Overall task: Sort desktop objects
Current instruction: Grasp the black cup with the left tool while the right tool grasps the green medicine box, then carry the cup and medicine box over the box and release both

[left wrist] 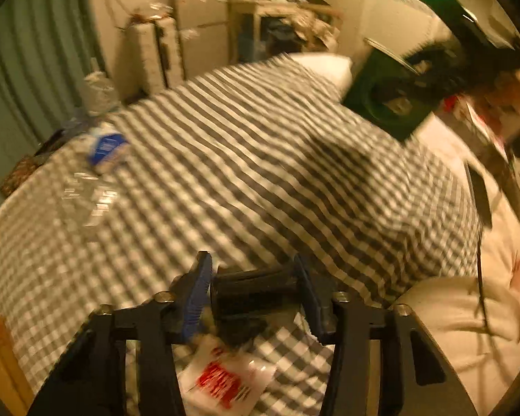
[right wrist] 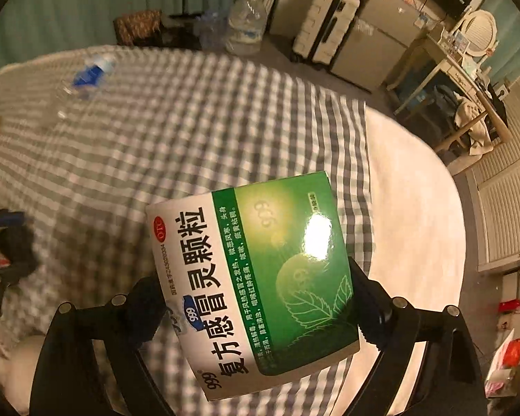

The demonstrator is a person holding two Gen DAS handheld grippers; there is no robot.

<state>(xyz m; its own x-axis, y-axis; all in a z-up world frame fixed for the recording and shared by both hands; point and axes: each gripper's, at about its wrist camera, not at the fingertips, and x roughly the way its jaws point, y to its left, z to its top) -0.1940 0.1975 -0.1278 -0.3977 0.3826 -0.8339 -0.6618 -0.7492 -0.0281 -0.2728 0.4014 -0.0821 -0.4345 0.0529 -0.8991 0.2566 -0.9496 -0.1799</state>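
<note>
My right claw (right wrist: 260,298), spread wide, clamps a green-and-white medicine box (right wrist: 256,287) at lower centre, its long axis running upward. My left claw (left wrist: 256,287), half closed, grips a black object (left wrist: 253,291) above the checked bed (left wrist: 260,156).

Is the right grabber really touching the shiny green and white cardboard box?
Touching. The right wrist view shows the right gripper with a finger pressed against each side of the green and white cardboard medicine box, which hangs above the checked cloth.

A bottle (right wrist: 90,72) lies on the bedspread (right wrist: 190,131), beyond the box (right wrist: 260,277).
</note>
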